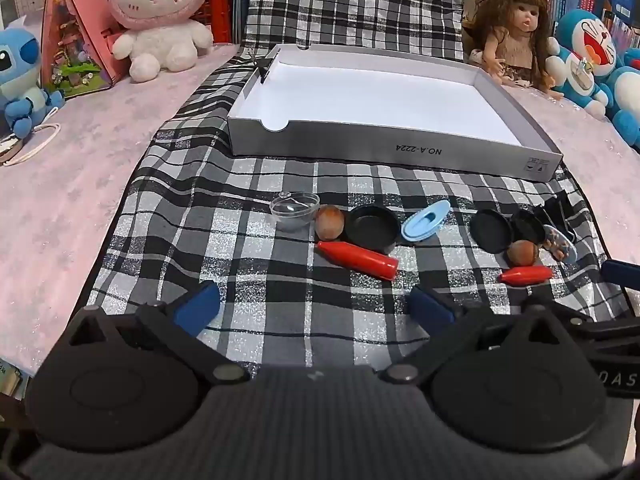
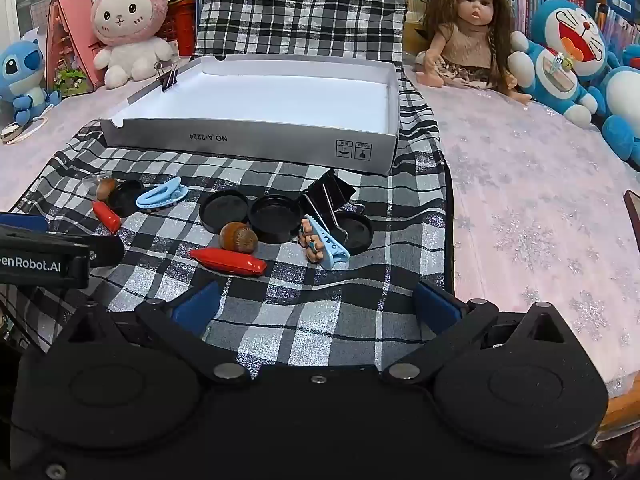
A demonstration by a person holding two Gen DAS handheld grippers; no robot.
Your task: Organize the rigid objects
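A shallow grey box with a white inside lies on the checked cloth; it also shows in the right wrist view. In front of it lie small objects: a clear cup, two acorns, black lids, red pegs, blue clips and a black binder clip. My left gripper is open and empty, short of the left red peg. My right gripper is open and empty, short of the right red peg.
A small binder clip sits on the box's left wall. Plush toys, a doll and a pink toy house line the back of the pink-covered table. Bookshelves stand behind at the right.
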